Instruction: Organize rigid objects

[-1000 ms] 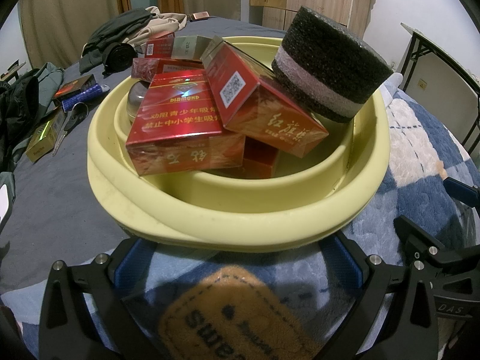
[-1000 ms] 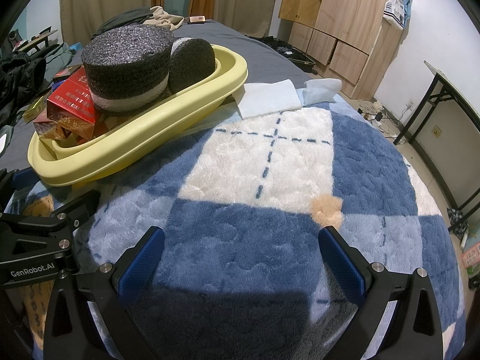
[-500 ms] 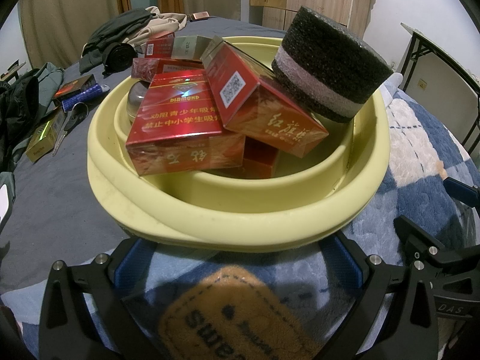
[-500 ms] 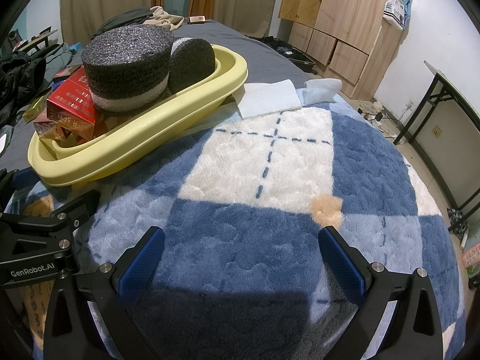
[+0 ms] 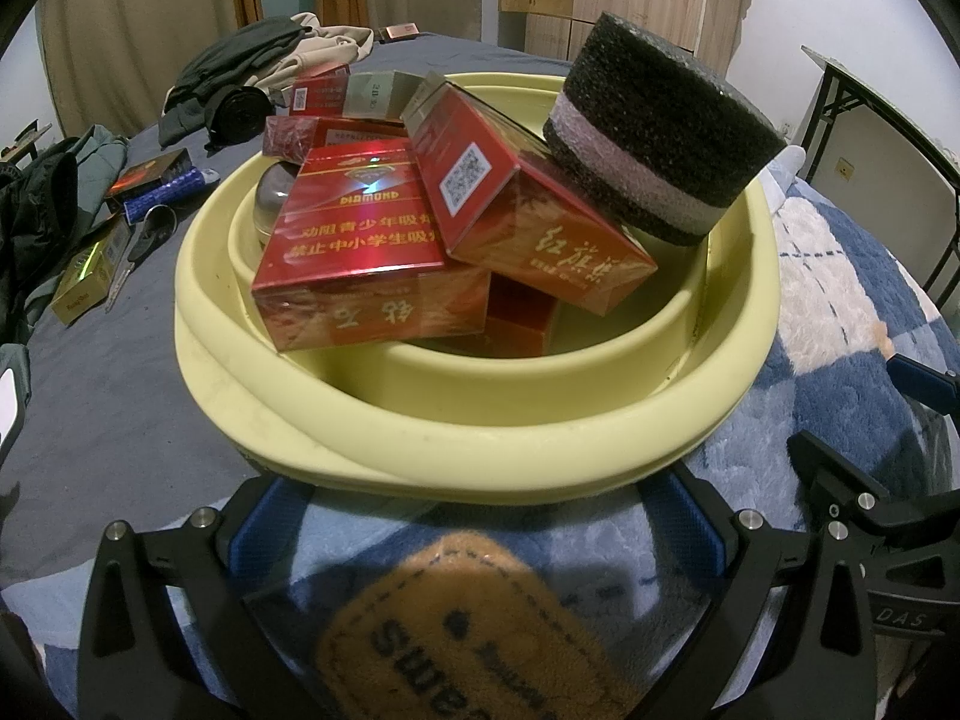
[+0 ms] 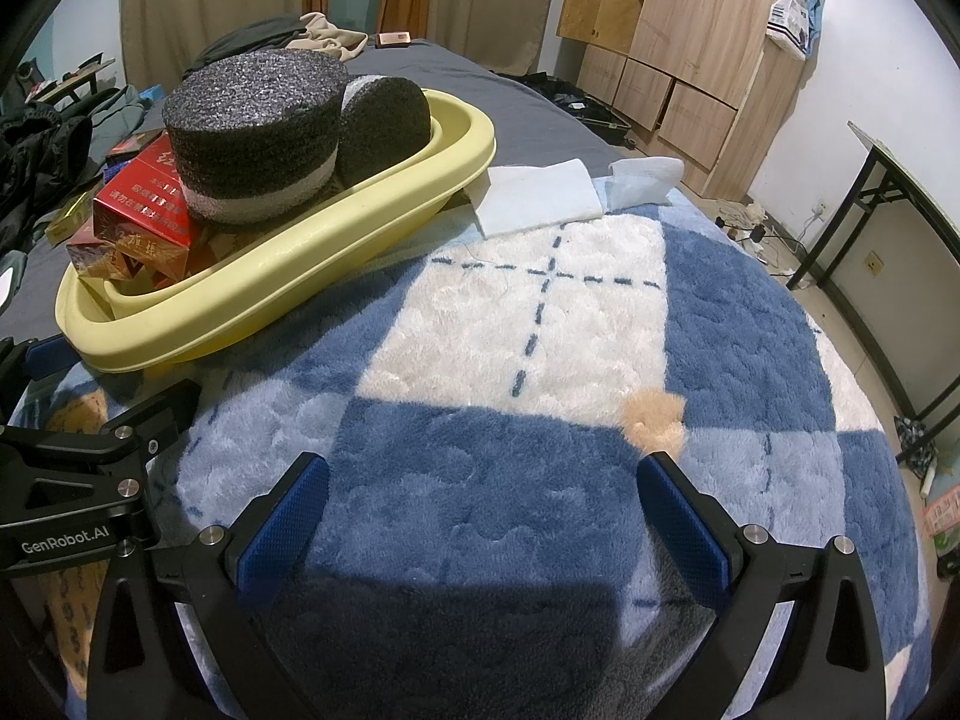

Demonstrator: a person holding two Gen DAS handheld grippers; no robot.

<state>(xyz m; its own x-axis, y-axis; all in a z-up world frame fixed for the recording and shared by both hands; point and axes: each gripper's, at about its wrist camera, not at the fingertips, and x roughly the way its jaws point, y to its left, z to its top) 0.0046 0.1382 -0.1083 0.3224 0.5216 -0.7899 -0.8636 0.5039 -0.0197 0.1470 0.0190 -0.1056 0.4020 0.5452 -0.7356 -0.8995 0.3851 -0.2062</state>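
Note:
A yellow oval basin (image 5: 480, 438) sits on the bed, also in the right wrist view (image 6: 282, 294). It holds several red cigarette cartons (image 5: 366, 246), a round black foam block (image 5: 660, 132) with a white band, a second foam piece (image 6: 384, 120) and a metal tin (image 5: 273, 198). My left gripper (image 5: 474, 534) is open and empty, just in front of the basin's near rim. My right gripper (image 6: 480, 516) is open and empty over the blue and white plush blanket (image 6: 540, 360), to the right of the basin.
On the grey sheet left of the basin lie scissors (image 5: 135, 246), a yellow box (image 5: 84, 282), a blue tube (image 5: 162, 192) and dark clothes (image 5: 252, 60). White folded cloths (image 6: 540, 195) lie behind the basin. A wooden cabinet (image 6: 690, 30) and a folding table (image 6: 900, 180) stand to the right.

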